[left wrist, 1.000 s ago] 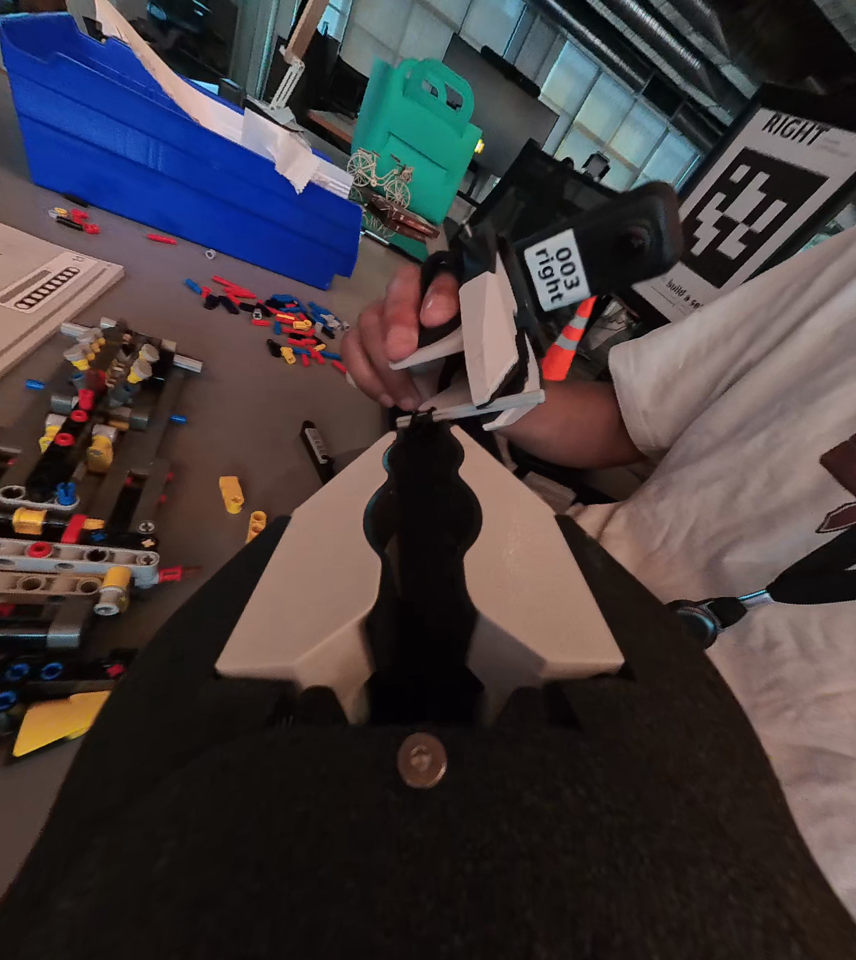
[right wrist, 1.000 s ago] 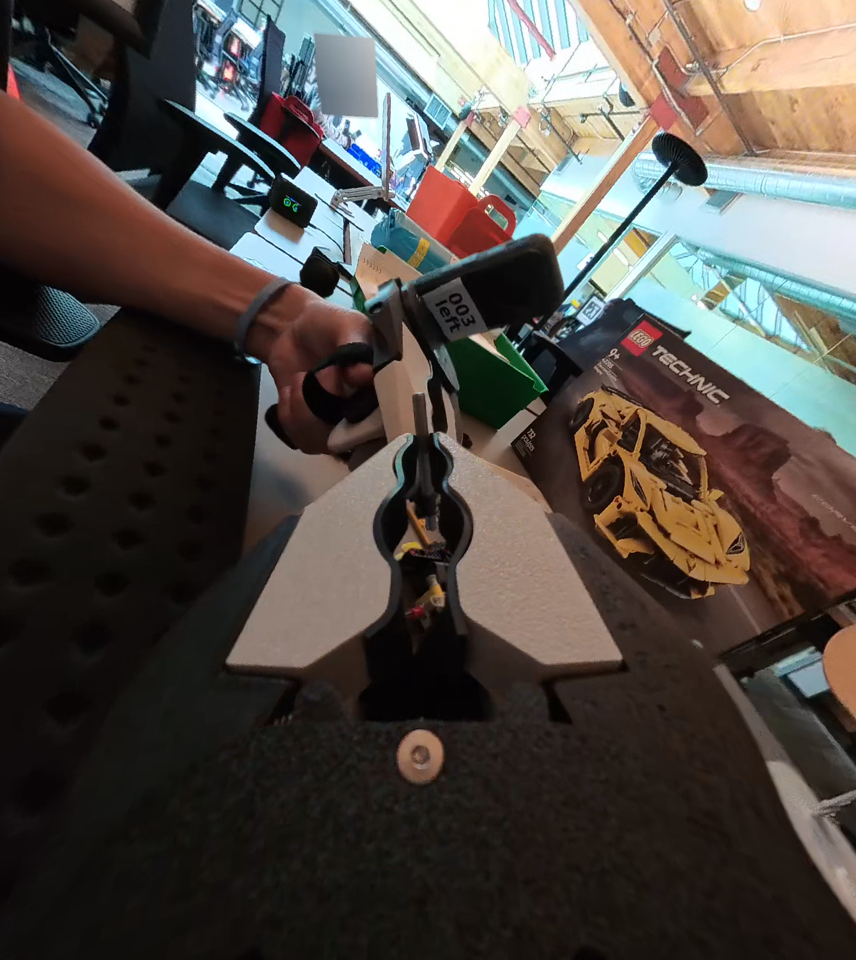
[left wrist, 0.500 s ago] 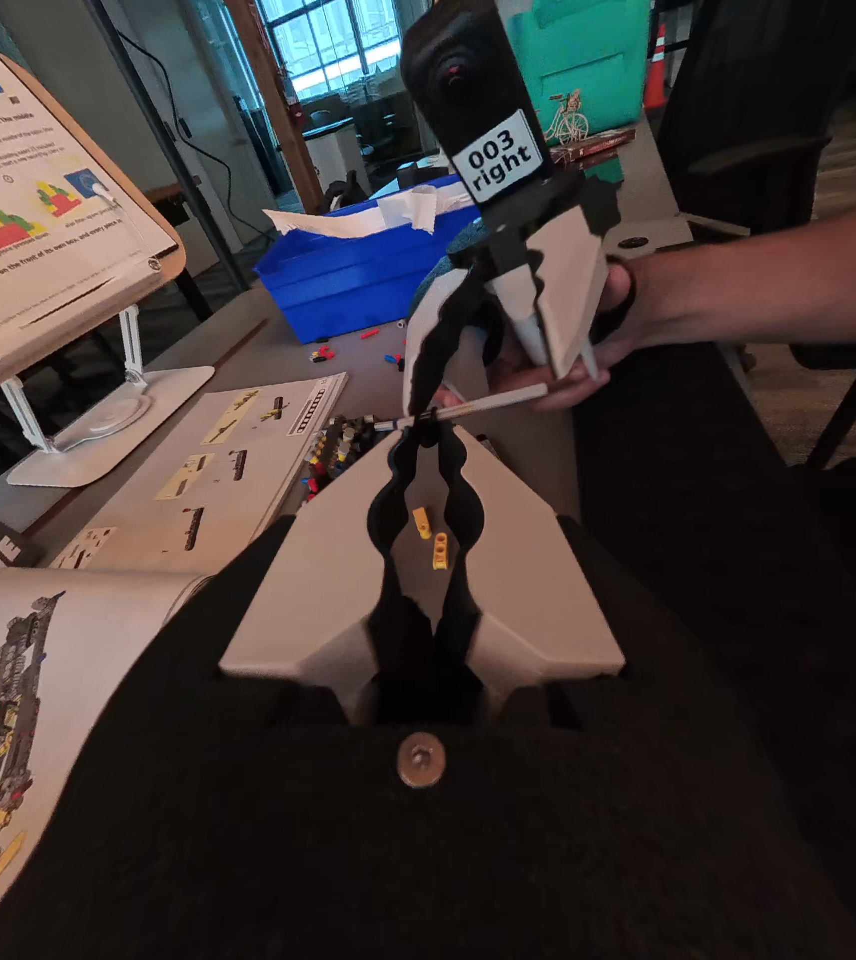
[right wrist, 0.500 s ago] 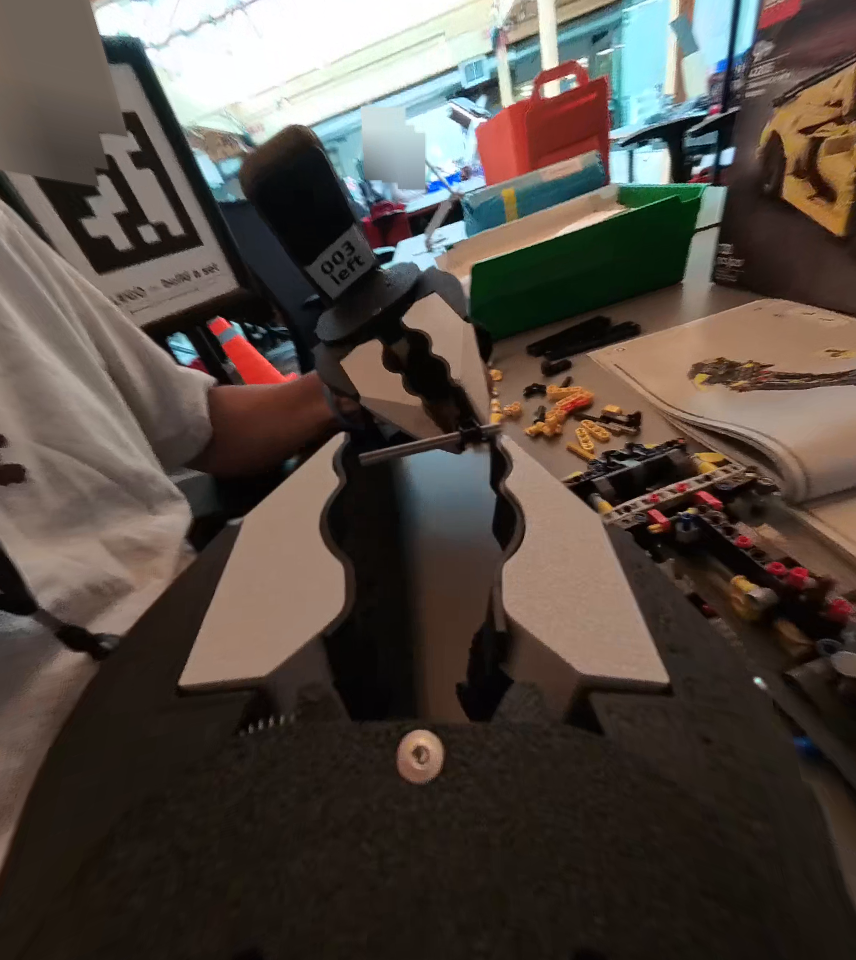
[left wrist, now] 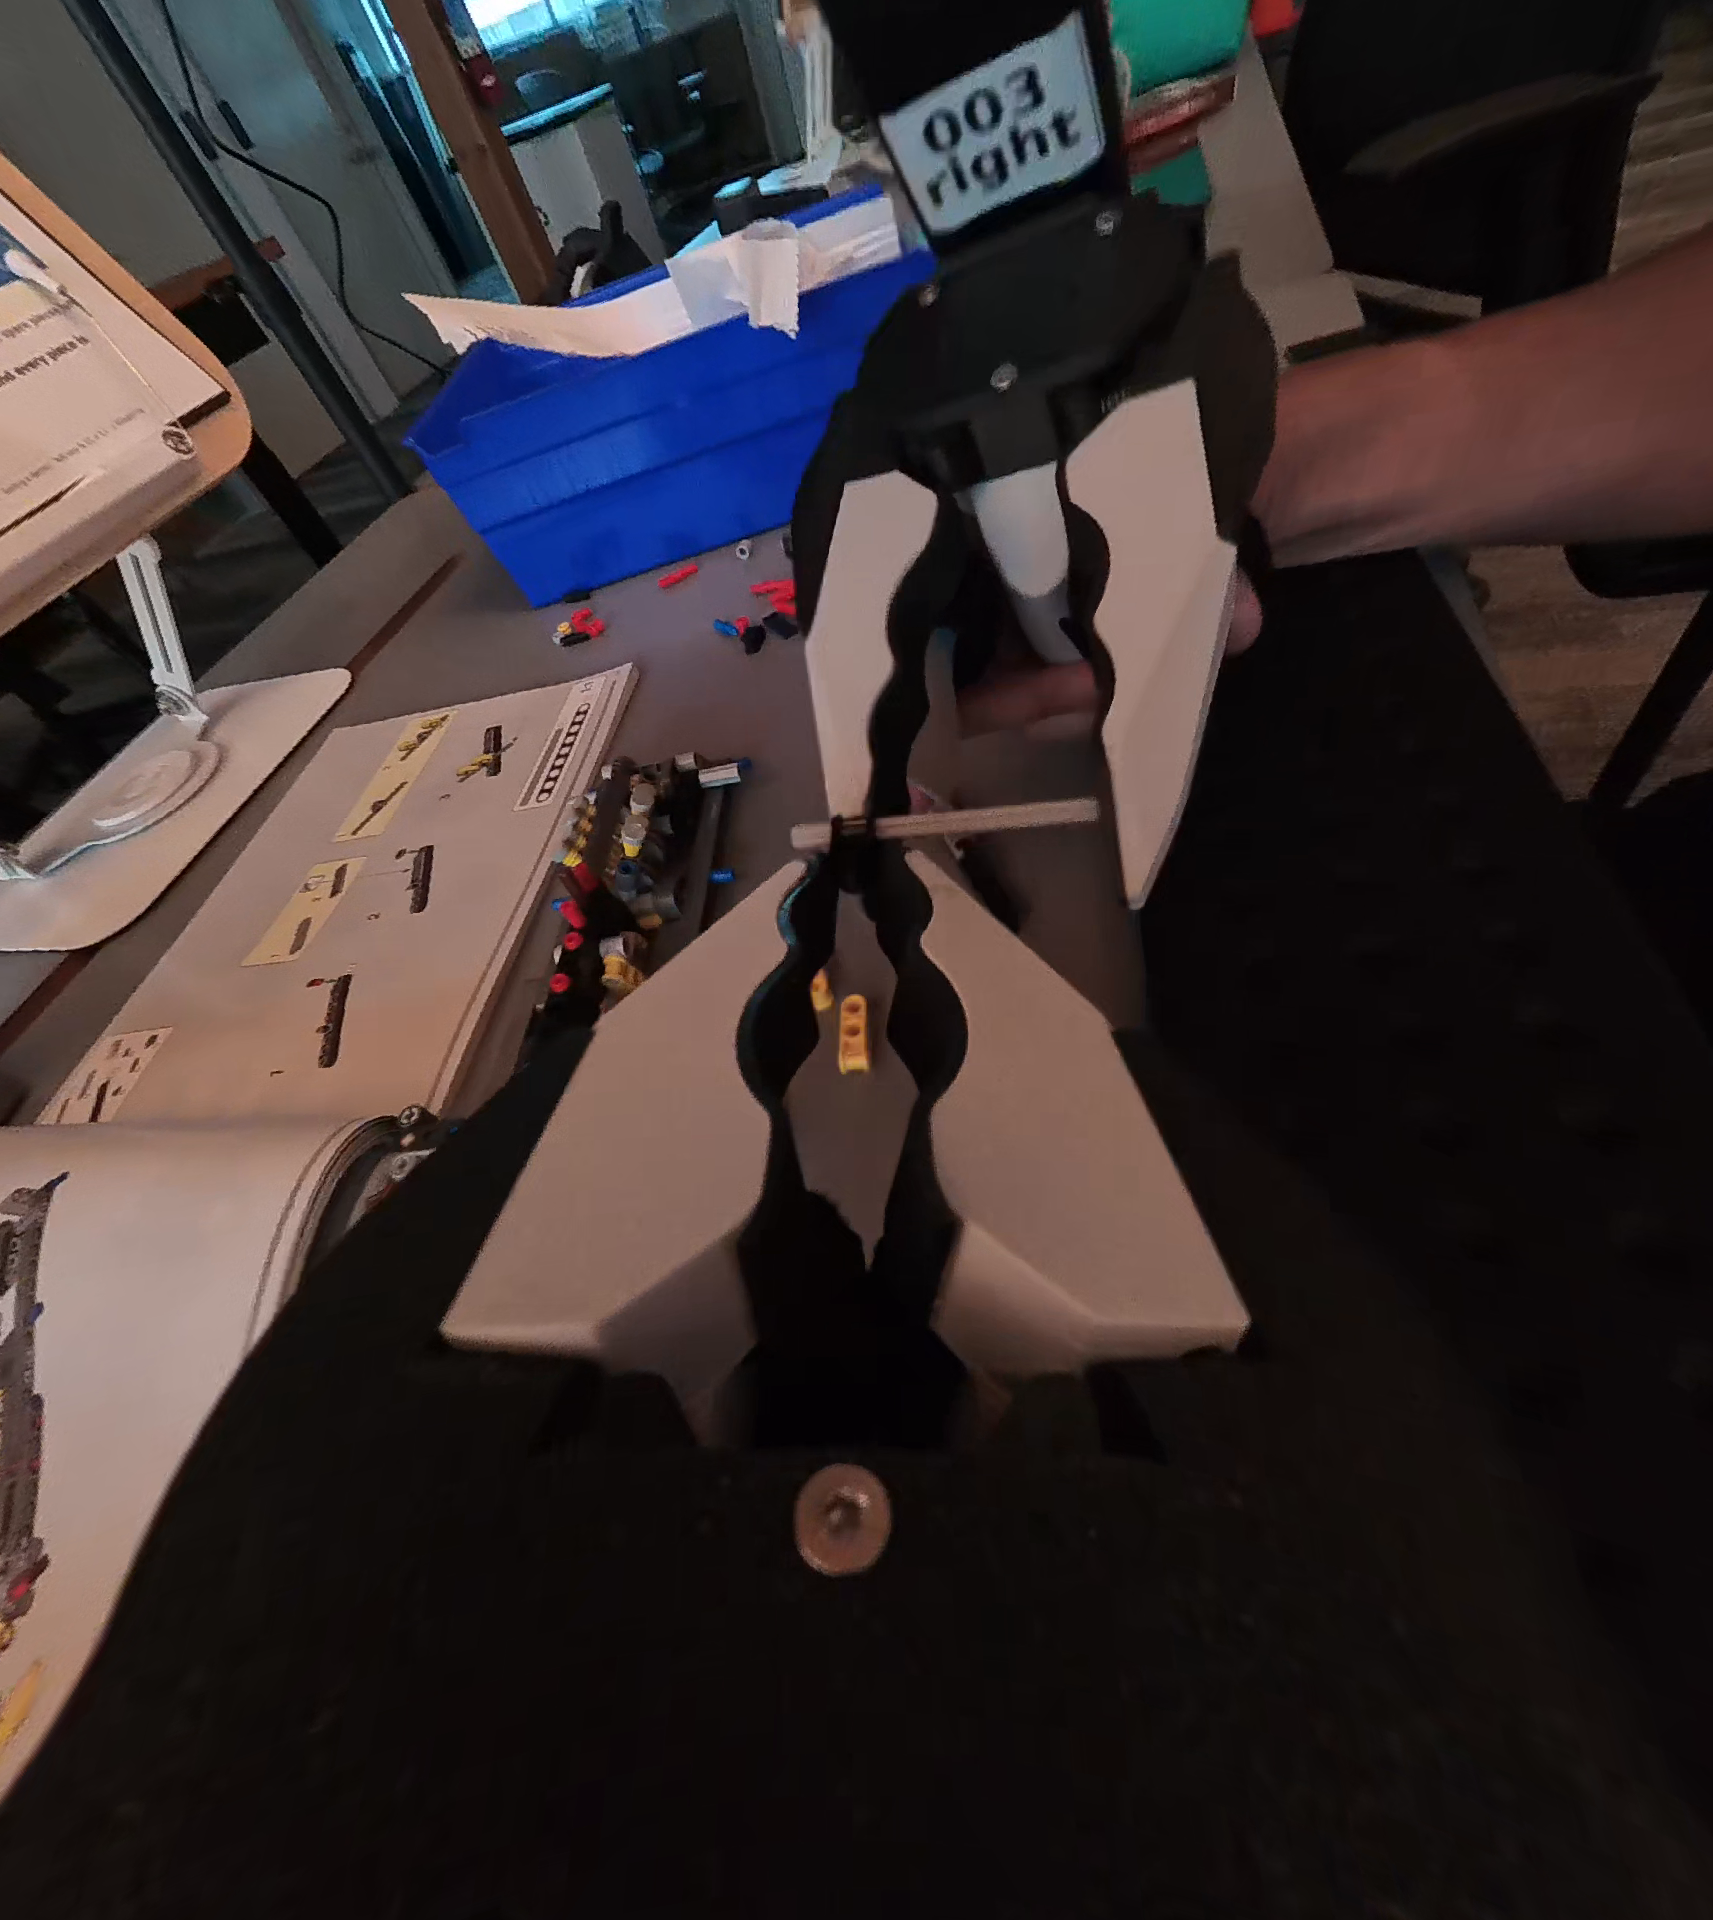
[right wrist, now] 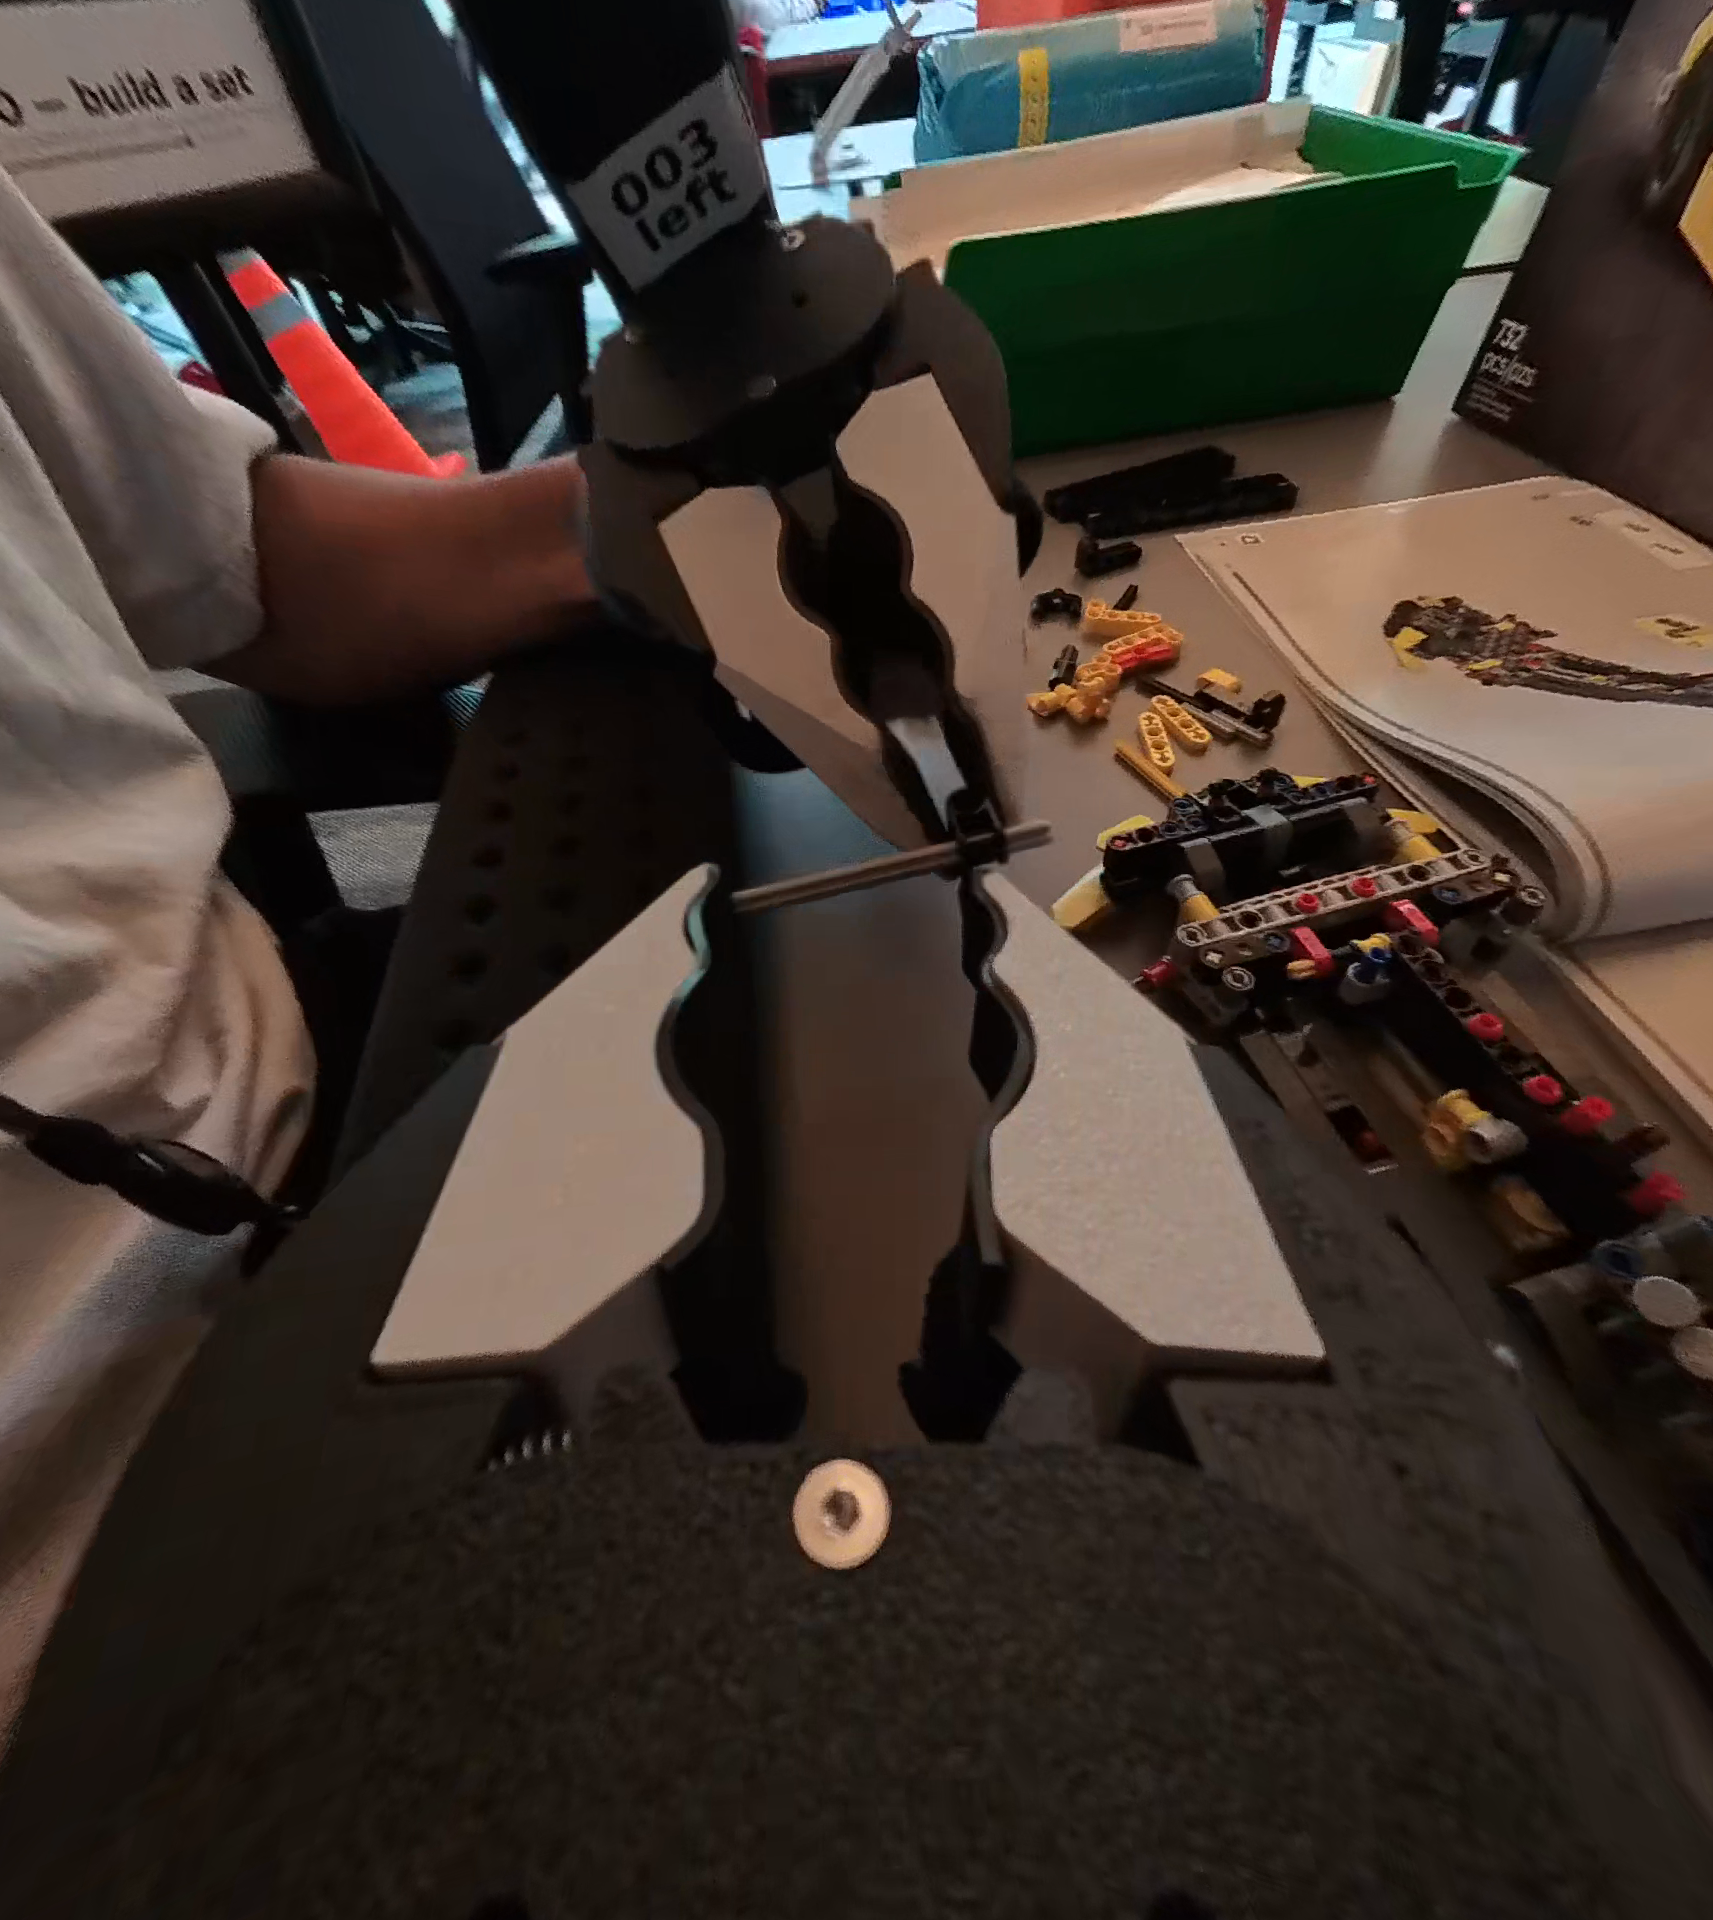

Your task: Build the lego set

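The left gripper (left wrist: 857, 868) sits in the middle of the left wrist view, its fingers pinched together at the tips on a small black connector (left wrist: 850, 844) that is threaded on a thin grey rod (left wrist: 977, 821). The rod lies level, just above centre of the frame, and its far end reaches the inner face of one finger of the right gripper (left wrist: 997, 831), which hangs down from the top of the frame with its fingers spread wide on either side of the rod. Whether that end touches the finger cannot be told.

In the right wrist view the right gripper (right wrist: 836, 883) fills the lower half with its fingers wide apart, and the same rod (right wrist: 862, 868) crosses the gap between their tips. The left gripper (right wrist: 966, 821) comes in from the upper middle, clamped on the connector (right wrist: 974, 821) near the rod's right end.

The half-built model (right wrist: 1351, 935), a long black frame with red, yellow and grey parts, lies on the desk (right wrist: 1371, 457) at the right of this view, beside an open instruction book (right wrist: 1558, 748). Loose yellow and black pieces (right wrist: 1132, 675) lie above it, below a green bin (right wrist: 1205, 301) at the upper right. In the left wrist view a blue bin (left wrist: 654, 468) stands at upper centre, with two small yellow pieces (left wrist: 847, 1023) seen between the left fingers.
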